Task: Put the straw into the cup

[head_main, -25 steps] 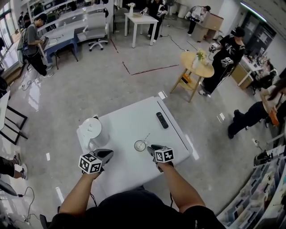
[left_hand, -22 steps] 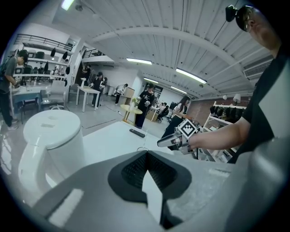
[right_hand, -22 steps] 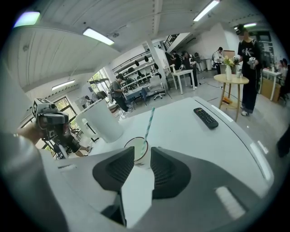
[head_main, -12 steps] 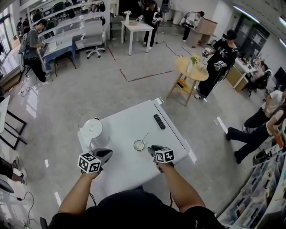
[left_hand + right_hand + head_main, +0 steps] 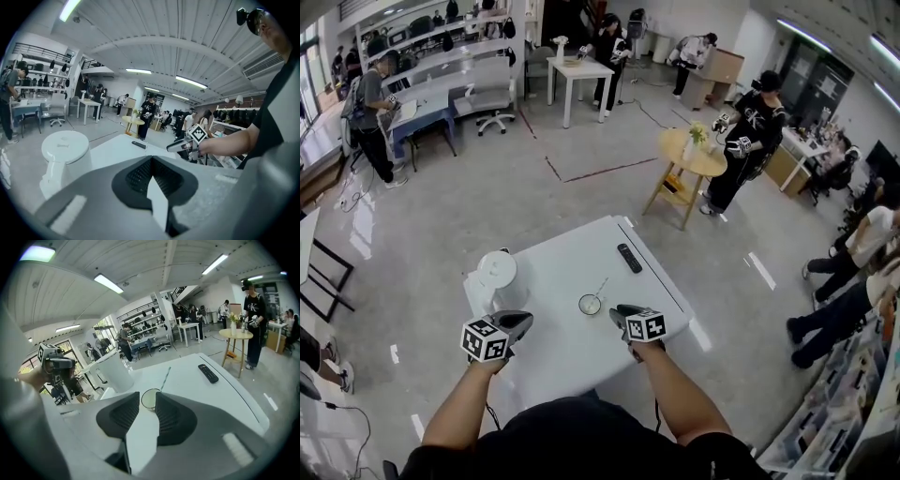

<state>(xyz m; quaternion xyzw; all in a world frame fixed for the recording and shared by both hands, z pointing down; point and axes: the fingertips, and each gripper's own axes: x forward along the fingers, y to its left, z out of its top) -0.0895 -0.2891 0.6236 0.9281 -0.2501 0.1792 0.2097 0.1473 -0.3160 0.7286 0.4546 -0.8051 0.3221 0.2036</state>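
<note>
Right tongs, slightly apart and empty, sit just right of the cup, which holds the tilted straw. Left tongs, closed and empty, hover well left of the cup.

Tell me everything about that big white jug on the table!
It is a white kettle that looks like plastic, with a round lid shut on top and a loop handle on its side. It stands upright near the left edge of the white table, just beyond the left gripper, which does not touch it. The cup stands apart to its right. Only the table touches the kettle.
</note>
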